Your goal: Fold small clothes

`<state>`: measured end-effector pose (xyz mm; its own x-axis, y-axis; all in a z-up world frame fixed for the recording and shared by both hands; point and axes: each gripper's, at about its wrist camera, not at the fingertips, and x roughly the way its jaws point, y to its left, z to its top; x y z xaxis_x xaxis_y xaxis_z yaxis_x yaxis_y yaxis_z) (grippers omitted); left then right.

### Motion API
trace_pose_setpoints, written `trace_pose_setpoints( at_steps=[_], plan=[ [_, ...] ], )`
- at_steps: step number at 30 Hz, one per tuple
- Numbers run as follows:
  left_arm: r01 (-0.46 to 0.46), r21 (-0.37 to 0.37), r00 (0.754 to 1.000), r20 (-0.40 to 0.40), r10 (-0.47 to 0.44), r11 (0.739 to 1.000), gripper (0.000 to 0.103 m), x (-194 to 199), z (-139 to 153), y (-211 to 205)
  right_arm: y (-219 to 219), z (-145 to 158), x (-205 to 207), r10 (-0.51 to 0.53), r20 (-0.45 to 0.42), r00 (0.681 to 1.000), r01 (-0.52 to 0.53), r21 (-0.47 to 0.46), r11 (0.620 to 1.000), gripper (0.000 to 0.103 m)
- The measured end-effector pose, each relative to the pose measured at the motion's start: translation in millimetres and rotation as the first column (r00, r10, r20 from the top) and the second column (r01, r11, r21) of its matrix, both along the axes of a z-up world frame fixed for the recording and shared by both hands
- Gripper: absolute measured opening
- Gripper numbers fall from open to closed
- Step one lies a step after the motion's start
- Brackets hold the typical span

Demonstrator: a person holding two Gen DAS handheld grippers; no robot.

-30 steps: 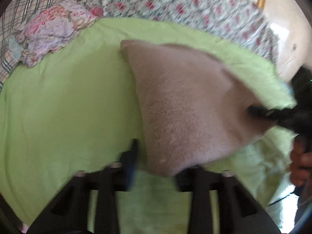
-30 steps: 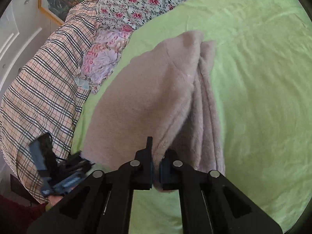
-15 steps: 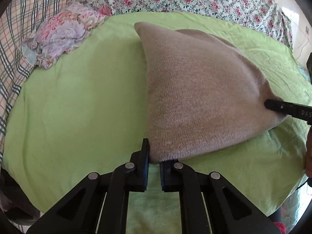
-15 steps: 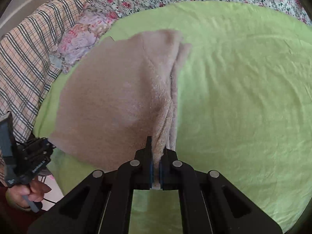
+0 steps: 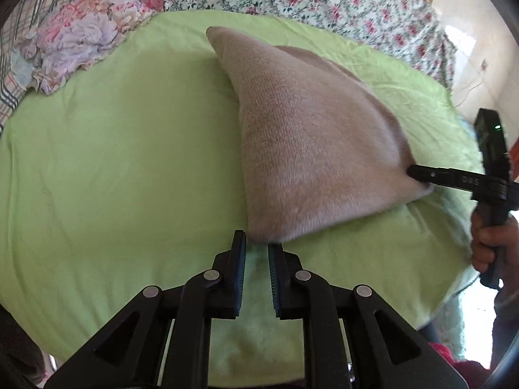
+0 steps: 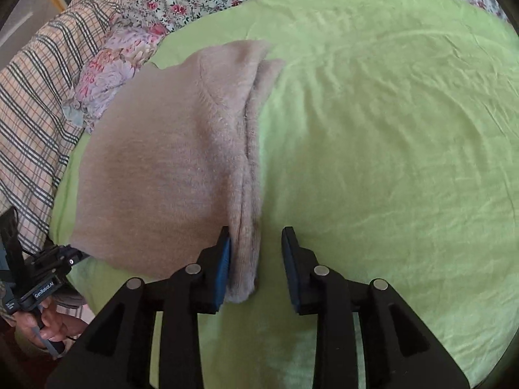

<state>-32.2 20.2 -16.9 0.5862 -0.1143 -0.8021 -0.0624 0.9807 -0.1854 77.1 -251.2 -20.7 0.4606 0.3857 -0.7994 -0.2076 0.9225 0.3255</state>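
A beige knit garment [image 5: 308,149] lies folded on the green sheet [image 5: 113,162]. My left gripper [image 5: 256,246] sits just short of its near corner; the jaws are opening and nothing is between the pads. In the right wrist view, the garment's [image 6: 168,168] layered edge lies between the jaws of my right gripper [image 6: 256,236]. It rests against the left pad while the right pad stands clear, and these jaws are opening too. In the left wrist view, the right gripper [image 5: 412,172] shows at the garment's far right corner.
A crumpled floral cloth [image 5: 78,45] lies at the sheet's far left edge, with a plaid cover [image 6: 35,97] beside it. A rose-patterned bedspread [image 5: 324,0] runs along the back. A person's hand [image 5: 489,243] holds the right gripper's handle. Bare green sheet [image 6: 389,129] stretches right of the garment.
Both grippers were shut on the garment's near corners half a second ago; both have parted their jaws and let it go. The garment has sunk flat onto the sheet.
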Motion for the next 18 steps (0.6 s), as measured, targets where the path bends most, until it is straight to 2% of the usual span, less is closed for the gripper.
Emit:
trace_pose_setpoints(
  at_steps=[2, 5, 7, 11, 15, 18],
  plan=[
    [0.025, -0.077, 0.999, 0.035, -0.022, 0.997, 0.016, -13, 12, 15, -4, 11, -3, -0.016, 0.023, 1.0, 0.016, 0.006, 1.0, 0.031],
    [0.039, -0.115, 0.994, 0.107, -0.027, 0.993, 0.021, -11, 35, 31, -10, 34, 5, -0.08, 0.082, 0.993, 0.08, 0.005, 0.997, 0.033],
    [0.048, -0.123, 0.989, 0.142, -0.03, 0.991, 0.024, 3, 48, 35, -2, 47, 19, -0.079, 0.113, 0.99, 0.071, 0.073, 0.995, 0.033],
    [0.088, -0.136, 0.975, 0.213, -0.057, 0.987, 0.025, 57, 62, 28, 40, 56, 56, -0.002, 0.144, 0.99, -0.019, 0.145, 0.989, 0.033],
    [0.148, -0.199, 0.97, 0.222, -0.102, 0.969, 0.025, 111, 60, 21, 72, 46, 89, 0.03, 0.116, 0.993, -0.051, 0.179, 0.983, 0.033],
    [0.135, -0.16, 0.982, 0.154, -0.11, 0.978, 0.021, 148, 44, 17, 79, 28, 114, 0.01, 0.067, 0.998, -0.018, 0.113, 0.993, 0.033]
  ],
)
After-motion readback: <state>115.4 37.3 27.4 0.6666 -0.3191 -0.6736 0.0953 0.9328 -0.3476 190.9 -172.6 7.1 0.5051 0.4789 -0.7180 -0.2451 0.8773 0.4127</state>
